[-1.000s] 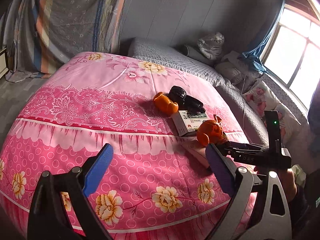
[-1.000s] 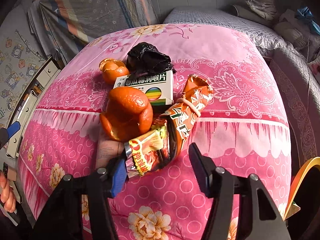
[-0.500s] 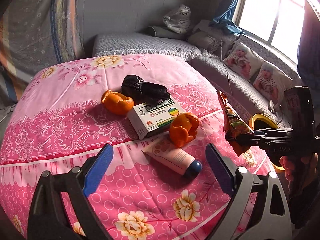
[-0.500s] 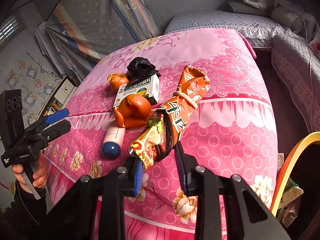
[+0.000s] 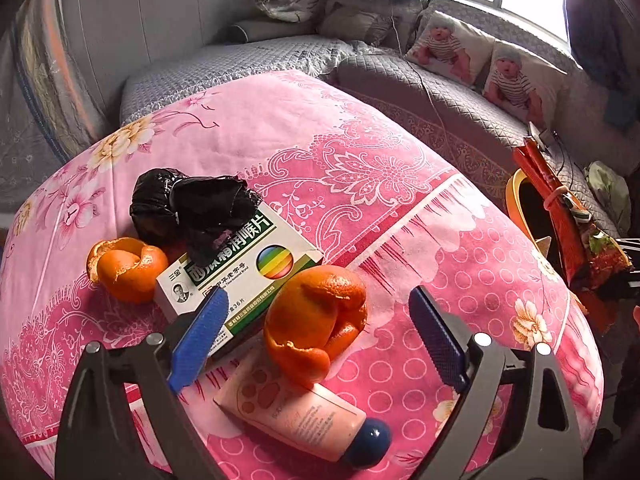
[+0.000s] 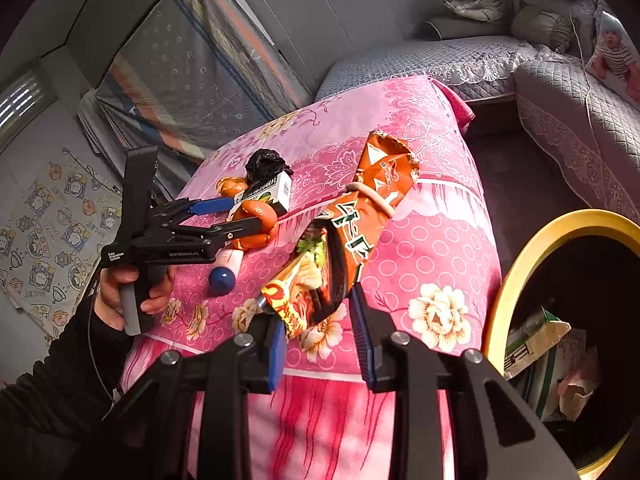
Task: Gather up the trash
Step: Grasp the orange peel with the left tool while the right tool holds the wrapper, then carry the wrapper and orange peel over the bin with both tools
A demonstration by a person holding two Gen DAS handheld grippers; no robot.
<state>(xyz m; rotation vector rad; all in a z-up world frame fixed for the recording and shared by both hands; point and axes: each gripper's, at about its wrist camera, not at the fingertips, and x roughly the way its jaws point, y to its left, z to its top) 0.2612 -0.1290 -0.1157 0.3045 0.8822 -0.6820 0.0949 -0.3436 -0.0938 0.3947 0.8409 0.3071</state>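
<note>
My left gripper [image 5: 316, 296] hangs low over a pink flowered cover [image 5: 360, 152], its jaws wide and closing. A curled orange peel [image 5: 316, 320] lies between the blue pads, untouched. Around it are a white-green medicine box [image 5: 240, 268], a crumpled black bag [image 5: 192, 208], a second orange peel [image 5: 128, 268] and a pink tube with a blue cap [image 5: 300, 412]. My right gripper [image 6: 318, 308] is shut on a bundle of orange snack wrappers [image 6: 360, 216] tied with a rubber band. It holds the bundle in the air beside a yellow-rimmed bin [image 6: 560, 232].
The bin holds a green-white carton [image 6: 536, 340] and paper scraps. A grey quilted sofa [image 5: 460, 112] with baby-print cushions runs behind and to the right. A person's hand [image 6: 120, 288] grips the left tool. A striped cloth hangs at the back left.
The right gripper closed on the snack wrappers, lifted them off the cover and carried them toward the bin. The left gripper swung in and sank over the orange peel.
</note>
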